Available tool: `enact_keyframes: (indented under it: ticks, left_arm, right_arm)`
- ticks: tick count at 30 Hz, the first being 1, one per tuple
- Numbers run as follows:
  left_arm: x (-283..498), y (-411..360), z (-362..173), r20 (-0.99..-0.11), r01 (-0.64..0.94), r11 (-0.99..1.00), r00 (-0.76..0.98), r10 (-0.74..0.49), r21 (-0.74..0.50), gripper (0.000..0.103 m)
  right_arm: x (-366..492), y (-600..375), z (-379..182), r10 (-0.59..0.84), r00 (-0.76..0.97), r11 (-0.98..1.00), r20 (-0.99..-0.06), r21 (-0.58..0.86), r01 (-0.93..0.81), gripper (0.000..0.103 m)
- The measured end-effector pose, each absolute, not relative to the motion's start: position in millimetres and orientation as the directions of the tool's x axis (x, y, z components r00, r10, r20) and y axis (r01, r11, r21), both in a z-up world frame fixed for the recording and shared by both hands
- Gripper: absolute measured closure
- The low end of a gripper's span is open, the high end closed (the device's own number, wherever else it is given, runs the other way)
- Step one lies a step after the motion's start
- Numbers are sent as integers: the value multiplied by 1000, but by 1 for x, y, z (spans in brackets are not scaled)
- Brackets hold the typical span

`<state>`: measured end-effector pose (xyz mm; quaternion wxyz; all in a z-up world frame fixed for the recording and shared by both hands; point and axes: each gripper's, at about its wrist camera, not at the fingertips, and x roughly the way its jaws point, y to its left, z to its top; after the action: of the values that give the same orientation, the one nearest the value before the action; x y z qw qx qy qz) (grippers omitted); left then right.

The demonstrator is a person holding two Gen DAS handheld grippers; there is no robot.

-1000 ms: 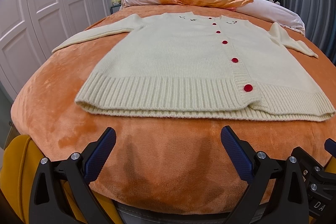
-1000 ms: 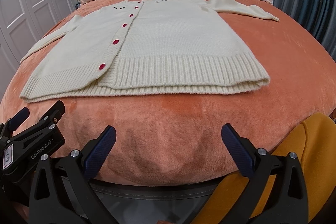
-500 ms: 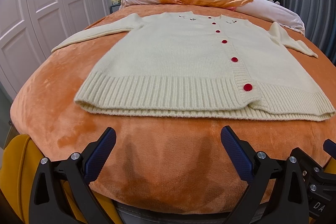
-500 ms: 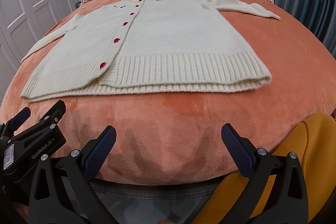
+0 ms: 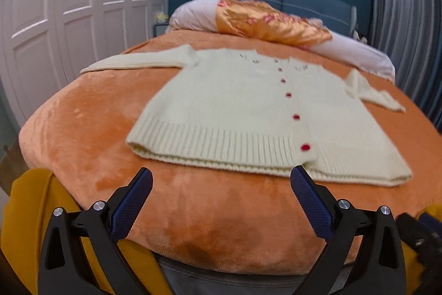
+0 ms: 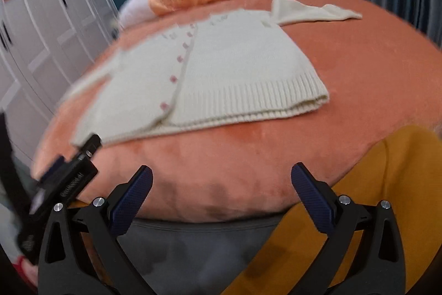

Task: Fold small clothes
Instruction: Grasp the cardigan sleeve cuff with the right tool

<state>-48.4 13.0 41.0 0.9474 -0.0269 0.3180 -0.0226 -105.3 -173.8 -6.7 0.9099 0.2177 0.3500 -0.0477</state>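
Observation:
A cream knit cardigan (image 5: 234,107) with red buttons lies flat on the orange bedspread (image 5: 83,115), sleeves spread out to both sides. It also shows in the right wrist view (image 6: 221,73), tilted and blurred. My left gripper (image 5: 221,184) is open and empty, just short of the cardigan's ribbed hem. My right gripper (image 6: 221,181) is open and empty over the bed's near edge, short of the hem. The left gripper's body (image 6: 63,184) shows at the left of the right wrist view.
White and orange floral pillows (image 5: 265,21) lie at the blue headboard. White wardrobe doors (image 5: 55,18) stand on the left. Mustard-yellow fabric (image 6: 373,198) hangs at the bed's near edge.
Both grippers have lifted and pulled back; the cardigan looks smaller and farther. The right wrist view has tilted and swung right. Both views are motion-blurred. Jaws stay open.

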Motion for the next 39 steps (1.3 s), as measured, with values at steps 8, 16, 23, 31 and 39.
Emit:
enact_keyframes:
  ticks: [8, 16, 23, 31, 39]
  left_arm:
    - [4, 18, 70, -599, 11, 999, 800, -29, -34, 5]
    - [107, -7, 98, -560, 9, 1000, 828, 2, 17, 5]
    - [195, -37, 84, -630, 13, 995, 774, 54, 101, 5]
    - [252, -45, 56, -660, -11, 995, 747, 72, 96, 5]
    - [265, -32, 44, -680, -44, 997, 730, 71, 57, 5]
  right_arm:
    - [-57, -254, 13, 2, 775, 914, -632, 315, 256, 5]
    - [99, -428, 24, -307, 720, 864, -622, 136, 486, 5]
    - [191, -560, -13, -334, 624, 683, -706, 276, 677, 5]
    - [231, -633, -63, -247, 630, 427, -736, 501, 753, 40]
    - [266, -590, 20, -207, 820, 629, -534, 569, 530, 94]
